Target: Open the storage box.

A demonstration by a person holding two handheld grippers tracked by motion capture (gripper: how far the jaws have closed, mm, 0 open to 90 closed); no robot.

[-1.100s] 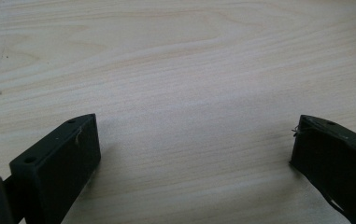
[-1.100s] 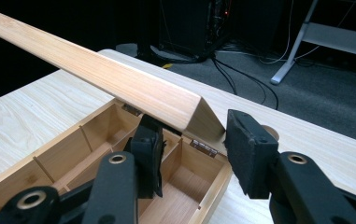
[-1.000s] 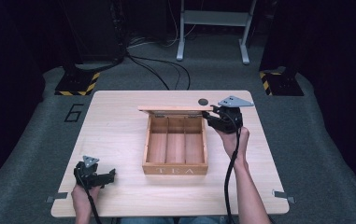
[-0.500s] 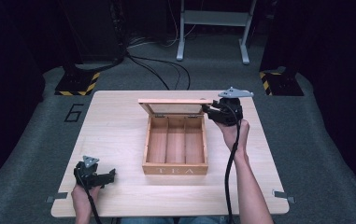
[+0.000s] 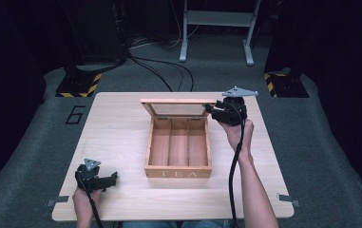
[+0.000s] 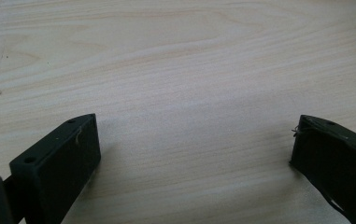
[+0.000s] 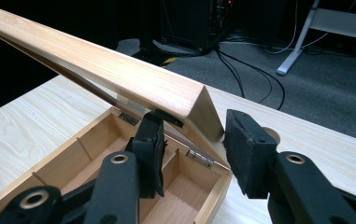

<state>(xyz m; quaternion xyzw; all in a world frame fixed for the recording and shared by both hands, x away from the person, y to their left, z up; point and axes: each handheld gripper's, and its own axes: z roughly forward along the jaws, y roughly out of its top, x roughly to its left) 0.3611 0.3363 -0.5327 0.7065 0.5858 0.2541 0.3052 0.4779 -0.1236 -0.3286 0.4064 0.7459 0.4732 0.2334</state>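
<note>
- Wooden tea box (image 5: 178,148) sits mid-table, nearer the far edge; its glass-paned lid (image 5: 178,107) stands raised on the rear hinges.
- We see the right gripper (image 7: 192,140) clamped on the lid's corner, holding it open to expose the three compartments.
- Left gripper (image 5: 103,180) rests released, jaws apart, at the near-left corner, out of the way.

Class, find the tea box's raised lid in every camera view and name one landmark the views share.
High view: lid stands raised at the box's far edge, centre of the table.
Left gripper view: bare tabletop between the jaws, no lid.
Right gripper view: lid crosses the upper left, its corner between the jaws.
Shared landmark: the wooden table.
</note>
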